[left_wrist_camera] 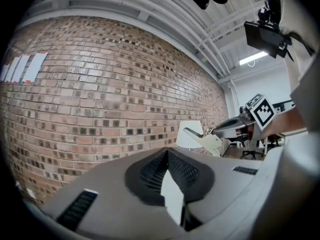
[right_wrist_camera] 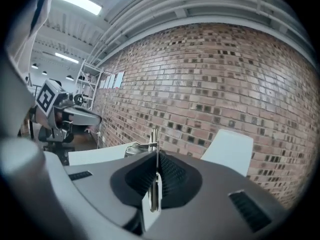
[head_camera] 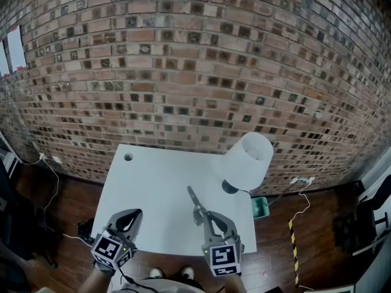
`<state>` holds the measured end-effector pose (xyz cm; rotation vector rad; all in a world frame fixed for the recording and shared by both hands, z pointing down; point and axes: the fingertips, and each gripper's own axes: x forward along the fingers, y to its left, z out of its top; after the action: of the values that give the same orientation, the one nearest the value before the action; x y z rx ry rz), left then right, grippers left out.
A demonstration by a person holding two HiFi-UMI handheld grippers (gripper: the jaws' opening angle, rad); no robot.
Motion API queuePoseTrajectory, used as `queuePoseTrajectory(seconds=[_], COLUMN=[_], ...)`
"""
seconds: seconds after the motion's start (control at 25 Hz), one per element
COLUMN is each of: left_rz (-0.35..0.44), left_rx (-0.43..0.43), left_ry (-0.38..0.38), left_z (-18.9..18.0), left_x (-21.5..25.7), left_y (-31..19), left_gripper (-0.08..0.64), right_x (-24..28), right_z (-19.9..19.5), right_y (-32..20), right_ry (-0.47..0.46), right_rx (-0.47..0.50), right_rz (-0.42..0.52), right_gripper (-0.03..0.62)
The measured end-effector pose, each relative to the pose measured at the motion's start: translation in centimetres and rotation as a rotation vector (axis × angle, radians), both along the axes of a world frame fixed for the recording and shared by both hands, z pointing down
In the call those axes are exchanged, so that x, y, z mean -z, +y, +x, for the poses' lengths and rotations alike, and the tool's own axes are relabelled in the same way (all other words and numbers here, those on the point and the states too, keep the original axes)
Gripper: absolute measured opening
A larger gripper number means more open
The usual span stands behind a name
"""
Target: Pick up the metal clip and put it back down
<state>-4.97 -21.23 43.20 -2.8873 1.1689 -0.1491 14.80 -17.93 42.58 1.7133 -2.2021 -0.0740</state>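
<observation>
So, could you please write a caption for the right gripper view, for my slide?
Right gripper shut on the metal clip, seen edge-on, with a white lampshade and brick wall behind.

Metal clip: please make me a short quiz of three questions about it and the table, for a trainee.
1. What object stands at the far right corner of the white table?
2. Which tool holds the metal clip? A) left tool B) right tool C) neither
3. True or false: the clip lies flat on the table.
Key: 1. A lamp with a white shade. 2. B, its jaws are shut on the clip. 3. False, the tool holds it up.
</observation>
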Motion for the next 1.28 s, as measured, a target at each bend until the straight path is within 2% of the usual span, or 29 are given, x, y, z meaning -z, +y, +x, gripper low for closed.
queuePoseTrajectory(seconds=[0.24,0.36,0.6,0.76,0.96,1.28], left_rz=[-0.018,-0.054,-0.112,-0.154,-0.189,-0.224], left_rx=[-0.02,-0.024,0.039,0.073,0.14,0.179], left_ry=[-0.005,-0.026,-0.058,-0.044,-0.071,-0.119], left_z=[-2.1,-2.7,-3.7,-2.6,-2.8,-2.4], left_x=[-1.5,-2.4,-3.8,-3.4,-4.1,-5.6], left_y=[0.0,-0.1,-2.0,-4.0,-6.1,-8.3], left_gripper=[-0.009,-0.009,-0.009,-0.01,-0.011,-0.011], right_x=[-3.0,-4.2,-7.5,-10.7,-14.2,-19.6], right_z=[-1.2,-1.9,-3.4,-3.8,-5.3,-6.6], right_y=[-2.6,-4.1,-7.1,-9.9,-12.7,-16.3], right_ry=[0.207,0.303,0.435,0.537,0.6,0.692], right_rx=[0.011,0.036,0.129,0.21,0.319,0.453], right_rz=[-0.037,-0.051,-0.101,-0.13,-0.165,-0.188], right_gripper=[0.002,0.002,0.002,0.002,0.002,0.002])
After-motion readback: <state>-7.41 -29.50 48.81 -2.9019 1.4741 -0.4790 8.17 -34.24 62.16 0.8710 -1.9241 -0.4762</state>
